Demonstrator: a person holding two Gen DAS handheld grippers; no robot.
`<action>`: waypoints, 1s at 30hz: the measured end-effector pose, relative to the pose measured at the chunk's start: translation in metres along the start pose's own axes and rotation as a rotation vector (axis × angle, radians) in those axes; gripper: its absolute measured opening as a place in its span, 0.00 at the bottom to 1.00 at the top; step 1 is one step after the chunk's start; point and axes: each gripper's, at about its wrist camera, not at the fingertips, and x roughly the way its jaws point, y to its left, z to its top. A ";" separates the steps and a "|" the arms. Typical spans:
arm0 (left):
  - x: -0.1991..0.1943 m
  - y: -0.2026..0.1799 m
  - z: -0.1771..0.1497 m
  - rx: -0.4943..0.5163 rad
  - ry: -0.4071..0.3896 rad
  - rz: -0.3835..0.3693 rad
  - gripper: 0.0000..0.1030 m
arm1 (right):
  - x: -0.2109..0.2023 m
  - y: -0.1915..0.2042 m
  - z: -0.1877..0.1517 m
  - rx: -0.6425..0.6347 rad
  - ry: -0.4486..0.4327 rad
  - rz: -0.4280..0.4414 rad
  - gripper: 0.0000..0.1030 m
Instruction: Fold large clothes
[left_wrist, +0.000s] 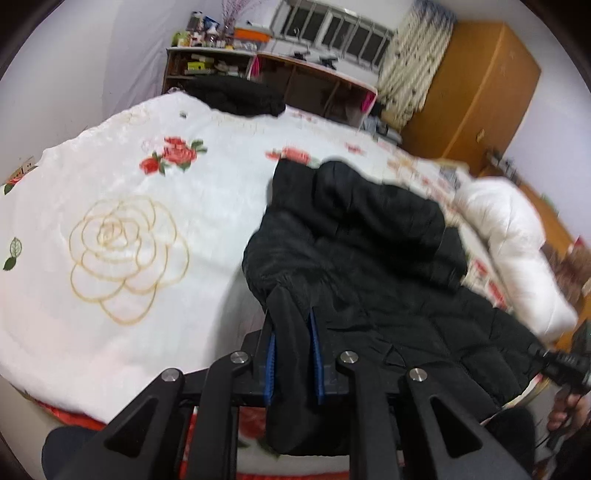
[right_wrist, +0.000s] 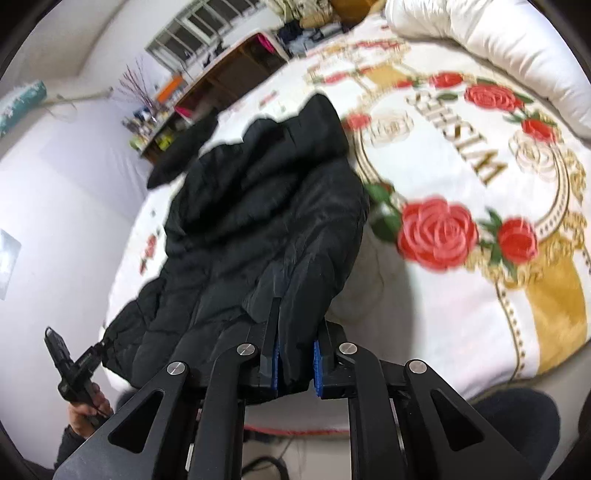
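Observation:
A black puffer jacket (left_wrist: 369, 251) lies bunched on the white rose-print bed cover (left_wrist: 122, 206). My left gripper (left_wrist: 291, 317) is shut on the jacket's near left edge, and a fold of black fabric hangs between its blue pads. In the right wrist view the same jacket (right_wrist: 258, 206) stretches away over the bed cover (right_wrist: 461, 177). My right gripper (right_wrist: 295, 321) is shut on the jacket's near right edge, with the fabric pinched between its blue pads. Both views are blurred by motion.
A second black garment (left_wrist: 236, 96) lies at the far end of the bed. A rolled white duvet (left_wrist: 517, 251) lies along the right side. Shelves (left_wrist: 207, 66), a desk and an orange wardrobe (left_wrist: 480, 81) stand beyond. The other hand-held gripper (right_wrist: 74, 369) shows low left.

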 end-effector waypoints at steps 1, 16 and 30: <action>-0.002 0.000 0.007 -0.014 -0.015 -0.012 0.16 | -0.006 0.000 0.007 -0.001 -0.021 0.010 0.12; 0.010 -0.007 0.099 -0.109 -0.147 -0.086 0.14 | 0.001 0.042 0.100 -0.013 -0.173 0.083 0.12; 0.112 -0.021 0.217 -0.157 -0.177 -0.054 0.05 | 0.089 0.061 0.227 0.045 -0.190 0.058 0.12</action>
